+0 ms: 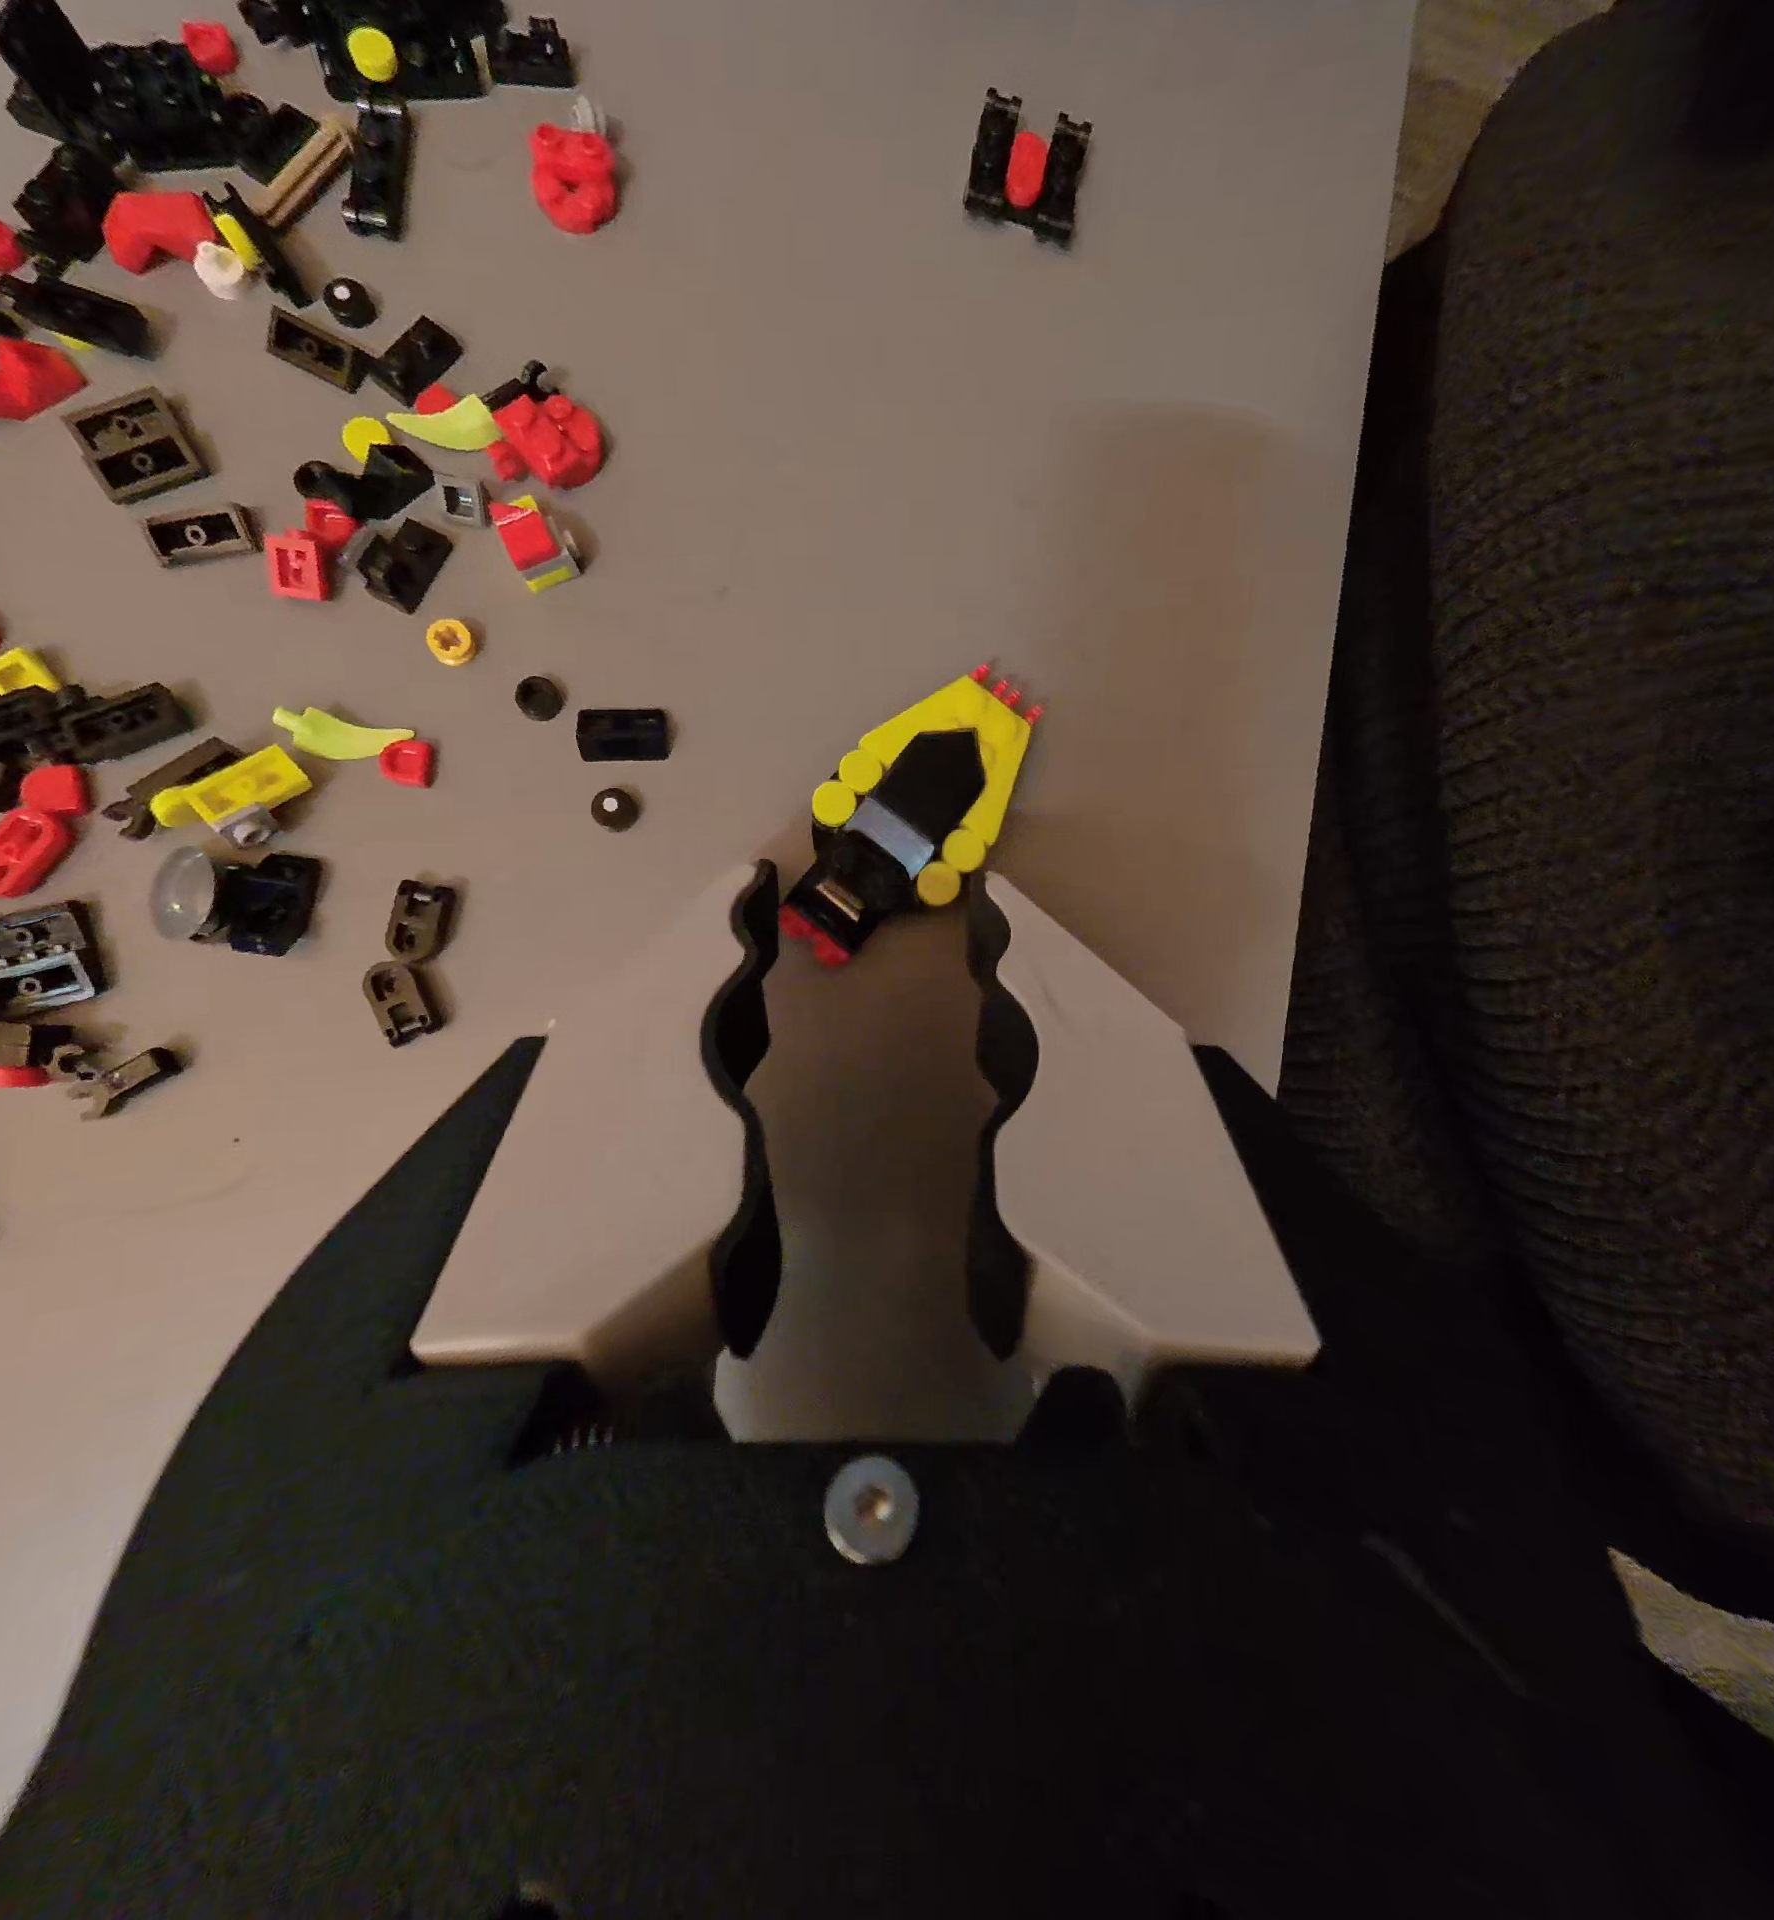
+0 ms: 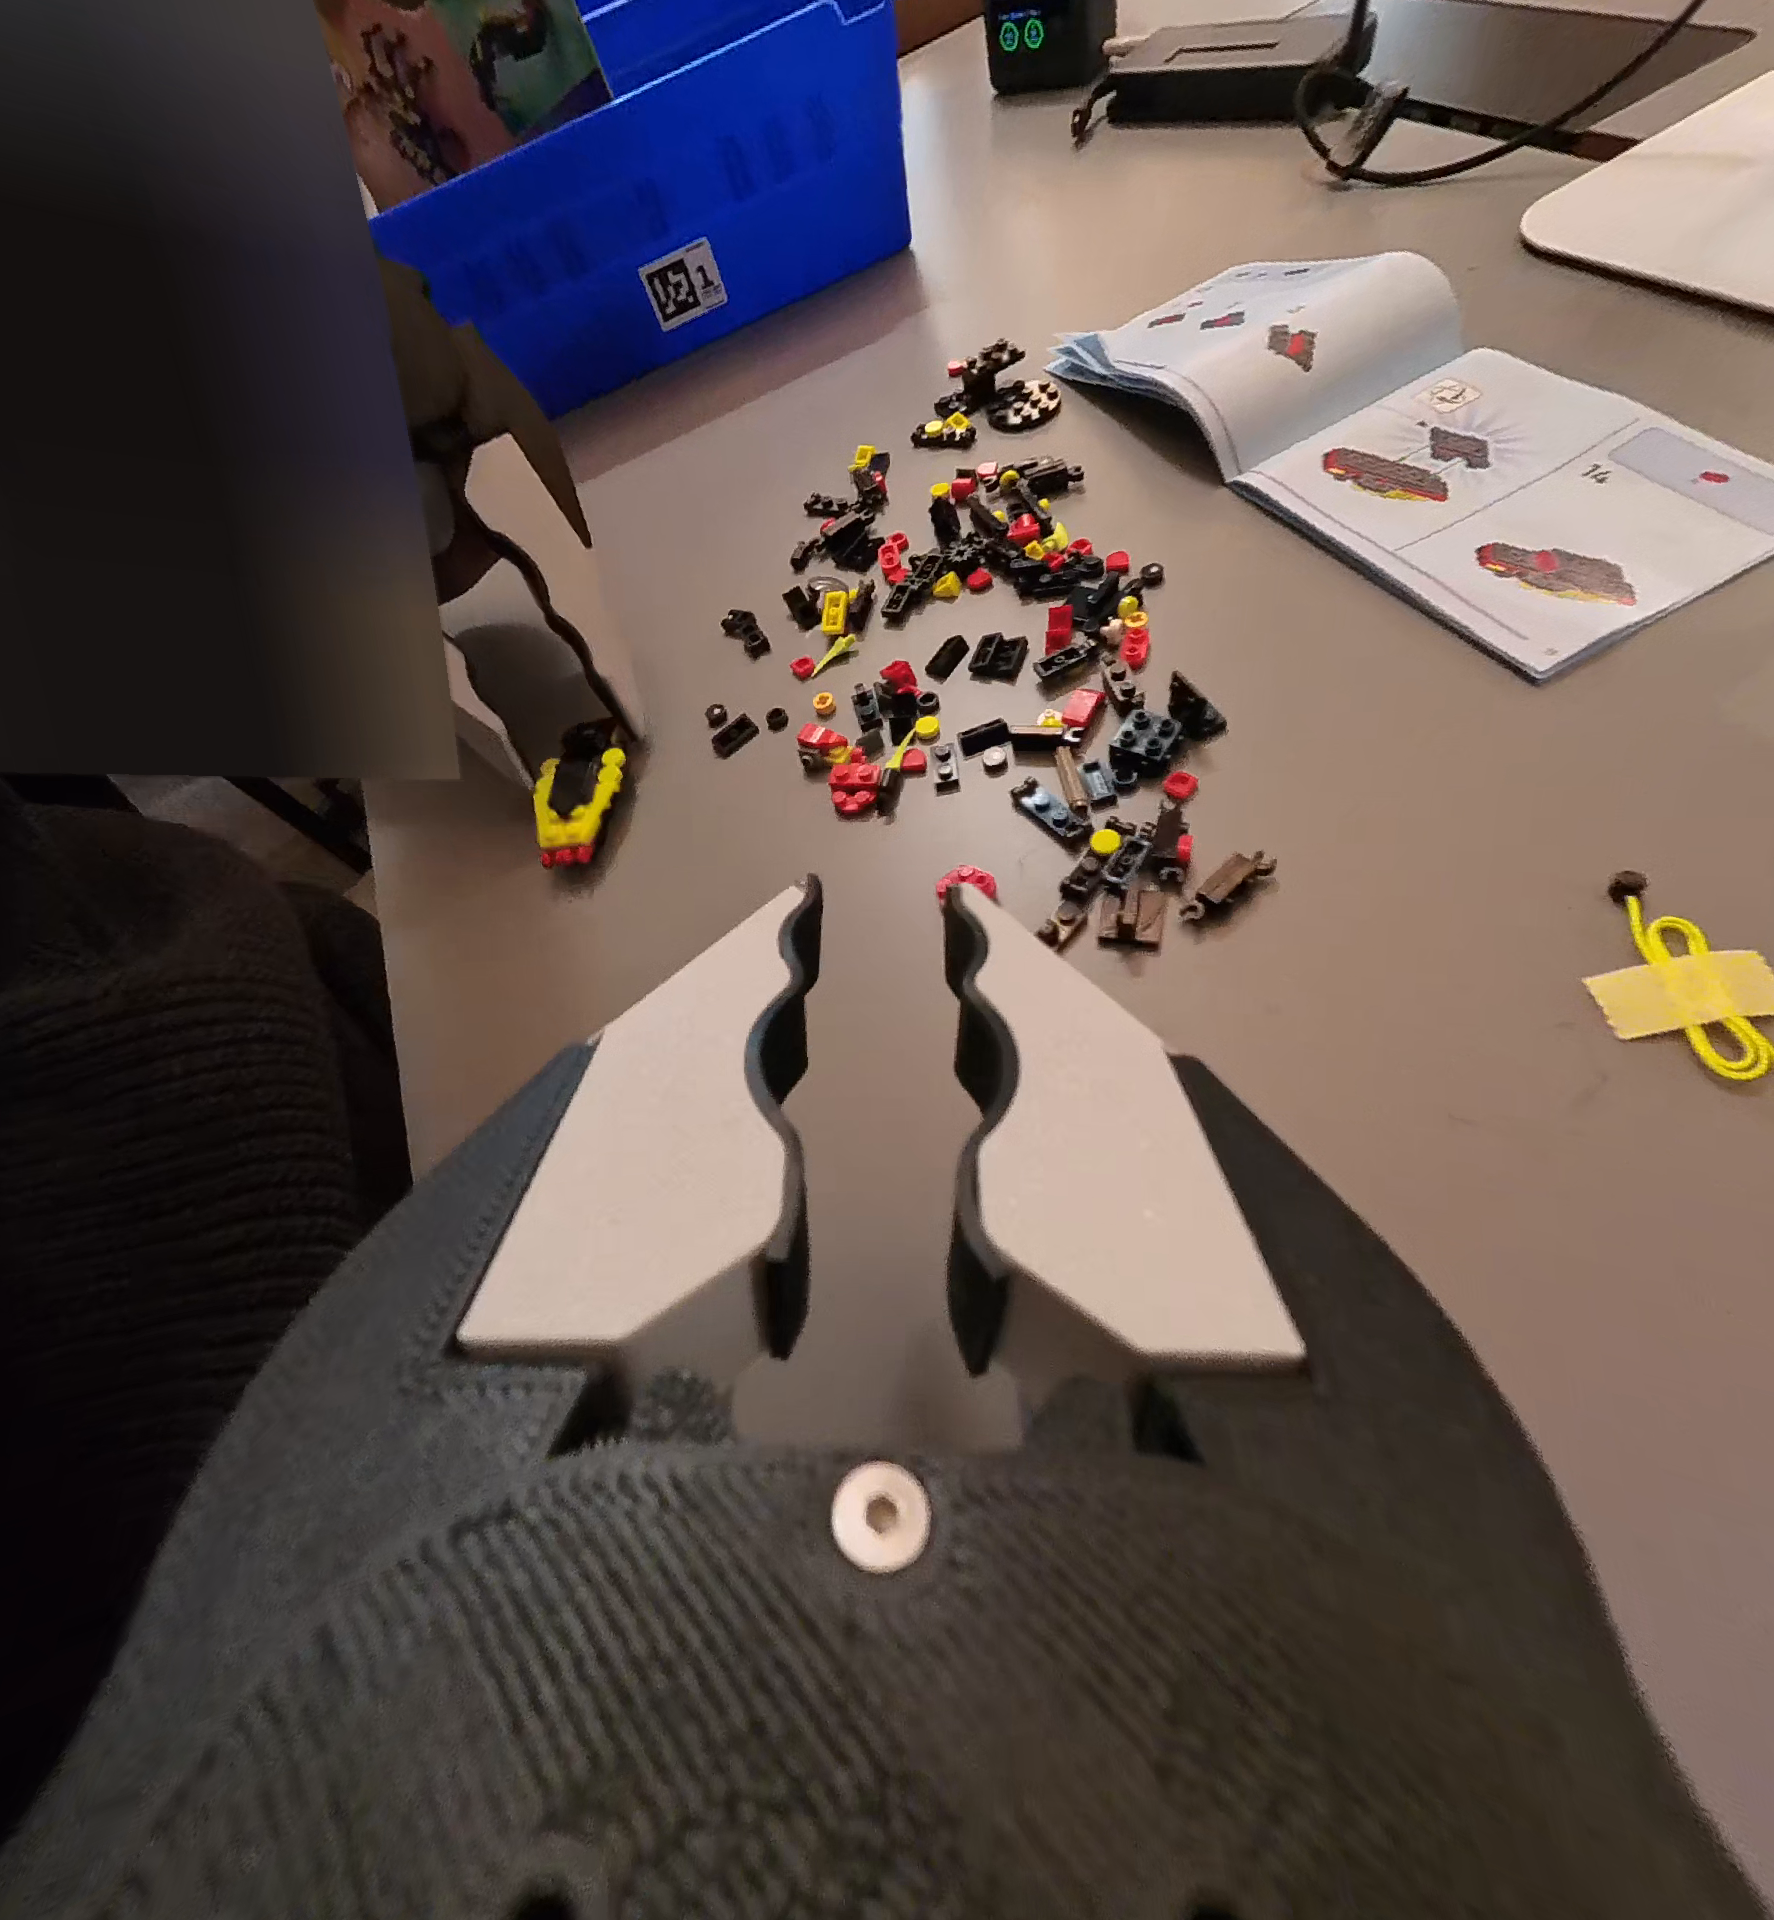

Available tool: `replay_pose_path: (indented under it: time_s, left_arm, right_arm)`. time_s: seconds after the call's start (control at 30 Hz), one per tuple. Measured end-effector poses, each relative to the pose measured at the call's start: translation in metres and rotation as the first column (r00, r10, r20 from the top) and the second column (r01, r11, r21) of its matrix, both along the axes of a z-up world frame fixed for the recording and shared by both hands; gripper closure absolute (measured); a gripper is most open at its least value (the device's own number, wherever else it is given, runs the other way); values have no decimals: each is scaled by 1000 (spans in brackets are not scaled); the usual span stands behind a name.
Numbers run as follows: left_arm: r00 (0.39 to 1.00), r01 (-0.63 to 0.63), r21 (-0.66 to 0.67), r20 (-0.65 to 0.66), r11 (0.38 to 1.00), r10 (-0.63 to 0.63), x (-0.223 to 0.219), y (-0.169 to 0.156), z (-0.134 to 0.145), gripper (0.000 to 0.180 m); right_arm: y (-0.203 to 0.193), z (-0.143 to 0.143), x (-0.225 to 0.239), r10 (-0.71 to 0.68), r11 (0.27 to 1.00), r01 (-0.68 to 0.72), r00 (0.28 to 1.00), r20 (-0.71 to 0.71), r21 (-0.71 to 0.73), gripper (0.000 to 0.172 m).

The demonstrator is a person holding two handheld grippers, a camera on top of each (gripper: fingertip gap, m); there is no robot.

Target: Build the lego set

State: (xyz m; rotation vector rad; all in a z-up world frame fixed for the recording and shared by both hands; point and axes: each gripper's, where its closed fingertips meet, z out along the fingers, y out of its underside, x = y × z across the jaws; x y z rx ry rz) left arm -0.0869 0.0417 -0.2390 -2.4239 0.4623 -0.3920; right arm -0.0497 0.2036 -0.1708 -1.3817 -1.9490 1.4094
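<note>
Yellow-and-black brick model, centre-right of left wrist frame, near worktop edge, tail between tips of spread left claw; could slide off if nudged. Right claw spread, bare, red piece behind tip. Blue bin sticker, booklet: printing unrecorded.

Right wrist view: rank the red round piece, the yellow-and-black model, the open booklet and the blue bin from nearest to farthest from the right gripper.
From the right gripper:
1. Red round piece, at the right fingertip.
2. Yellow-and-black model, ahead left, near the table edge.
3. Open booklet, far right.
4. Blue bin, far left, at the back.
</note>
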Motion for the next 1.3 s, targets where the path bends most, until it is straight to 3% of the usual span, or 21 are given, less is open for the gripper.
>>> replay_pose_path:
  time_s: [0.03,0.13,0.23,0.37,0.47,0.6,0.7,0.83,0.93,1.07,1.17,1.2,1.3]
  left_arm:
    - [1000,-5,3,9,1000,5,0,1,1,146]
    - [996,-68,14,66,998,67,-4,7,7,146]
    - [959,-184,-25,214,983,185,-5,19,14,152]
    - [876,-224,-129,407,966,258,6,27,16,159]
    - [850,-242,-152,444,958,285,8,32,16,153]
    - [909,-206,-136,341,969,241,12,29,8,142]
    - [965,-169,-71,192,983,180,15,32,5,134]
    - [991,-131,-32,10,991,131,17,35,-1,149]
    - [993,-121,-30,5,992,121,23,36,0,154]
    - [964,-160,-56,207,986,168,32,39,11,154]
    - [888,-216,-62,402,974,223,31,44,28,155]
    - [866,-235,-68,439,970,241,28,44,30,163]
    - [811,-269,-95,515,958,279,24,46,33,165]
  right_arm:
    - [-2,0,0,7,1000,-7,1000,-4,7,150]
    - [-12,3,0,37,999,-36,999,-27,25,150]
    - [-29,7,0,94,993,-88,993,-76,83,147]
    - [-57,-1,0,228,940,-187,966,-120,286,139]
    - [-74,-19,-2,325,862,-251,940,-102,440,132]
    - [-89,-36,-4,414,779,-322,908,-55,538,129]
    - [-91,-40,-9,440,752,-338,897,-49,565,129]
    - [-90,-40,-9,431,776,-349,902,-38,526,129]
    - [-91,-38,-8,430,778,-344,902,-46,525,129]
    - [-95,-41,-3,466,733,-360,884,-40,577,122]
    - [-97,-42,-2,495,681,-342,867,-62,647,121]
    - [-98,-43,-1,502,666,-339,862,-63,665,121]
    - [-101,-51,-4,501,616,-322,864,-42,719,121]
